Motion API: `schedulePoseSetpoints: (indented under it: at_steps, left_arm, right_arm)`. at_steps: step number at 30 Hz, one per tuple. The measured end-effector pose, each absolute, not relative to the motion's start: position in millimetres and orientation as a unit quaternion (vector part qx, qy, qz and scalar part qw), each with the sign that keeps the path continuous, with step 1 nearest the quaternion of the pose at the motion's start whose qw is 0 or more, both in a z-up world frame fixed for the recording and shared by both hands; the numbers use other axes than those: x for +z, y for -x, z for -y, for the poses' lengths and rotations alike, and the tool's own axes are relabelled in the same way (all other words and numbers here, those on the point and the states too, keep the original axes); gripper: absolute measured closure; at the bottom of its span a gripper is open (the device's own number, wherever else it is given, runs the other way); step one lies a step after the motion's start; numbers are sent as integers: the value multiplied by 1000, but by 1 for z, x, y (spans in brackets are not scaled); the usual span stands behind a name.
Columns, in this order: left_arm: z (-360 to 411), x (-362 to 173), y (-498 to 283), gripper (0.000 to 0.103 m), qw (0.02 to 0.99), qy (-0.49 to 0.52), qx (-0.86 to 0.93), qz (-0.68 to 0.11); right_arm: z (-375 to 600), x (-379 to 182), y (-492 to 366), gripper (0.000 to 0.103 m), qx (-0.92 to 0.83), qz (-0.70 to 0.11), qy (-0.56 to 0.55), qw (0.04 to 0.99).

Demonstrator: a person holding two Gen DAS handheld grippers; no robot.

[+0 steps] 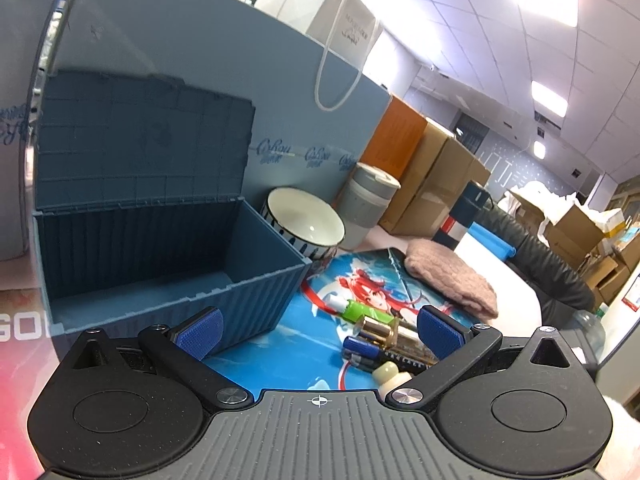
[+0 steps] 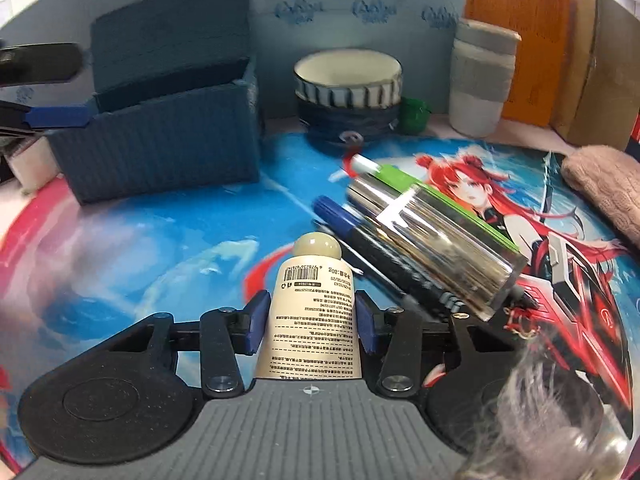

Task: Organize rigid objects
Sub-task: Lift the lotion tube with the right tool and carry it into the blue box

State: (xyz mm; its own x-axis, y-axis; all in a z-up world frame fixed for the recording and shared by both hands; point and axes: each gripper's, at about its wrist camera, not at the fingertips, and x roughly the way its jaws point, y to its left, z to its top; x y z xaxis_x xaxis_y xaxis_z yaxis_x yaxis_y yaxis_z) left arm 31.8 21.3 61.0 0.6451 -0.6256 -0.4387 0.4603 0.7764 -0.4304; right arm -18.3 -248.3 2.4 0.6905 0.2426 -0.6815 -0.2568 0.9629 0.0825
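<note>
The right gripper (image 2: 310, 316) has its blue pads (image 2: 256, 320) drawn in against the two flanks of a cream squeeze tube (image 2: 314, 312), gripping it about mid-body; the domed cap points away from the hand and the printed label faces up. The pads appear to touch the tube's sides, so this reads as a grip rather than a mere straddle.

The tube should be light, with a smooth plastic wall that gives under pressure, so a hold on the stiffer shoulder near the cap would likely slip less than one on the soft belly.

Just beside it on the printed desk mat (image 2: 160, 240) lies a cluster of rigid items: a mirror-finish cylinder (image 2: 436, 236), a blue marker (image 2: 340, 216) and a green pen (image 2: 400, 176), lying side by side. The shiny cylinder looks hard and slippery.

The left gripper (image 1: 318, 330) stands wide open and empty, near the front wall of the open blue storage box (image 1: 168, 264), whose lid is raised and which shows nothing inside.
</note>
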Motion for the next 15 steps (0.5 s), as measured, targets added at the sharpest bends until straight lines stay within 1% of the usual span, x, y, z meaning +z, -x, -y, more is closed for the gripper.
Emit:
schedulePoseSetpoints:
  at_steps: [4, 8, 12, 15]
  left_arm:
    - [-33, 68, -29, 0, 901, 155, -297, -276]
    - [-54, 78, -27, 0, 909, 184, -278, -252]
    - [-83, 84, -26, 0, 918, 222, -239, -226]
    - [-107, 85, -29, 0, 923, 252, -200, -212]
  right_arm:
    - [245, 26, 29, 61, 147, -325, -30, 934]
    - [244, 62, 30, 61, 171, -271, -86, 944]
    - [229, 95, 13, 61, 211, -210, -93, 950]
    - [208, 109, -17, 61, 241, -179, -86, 950]
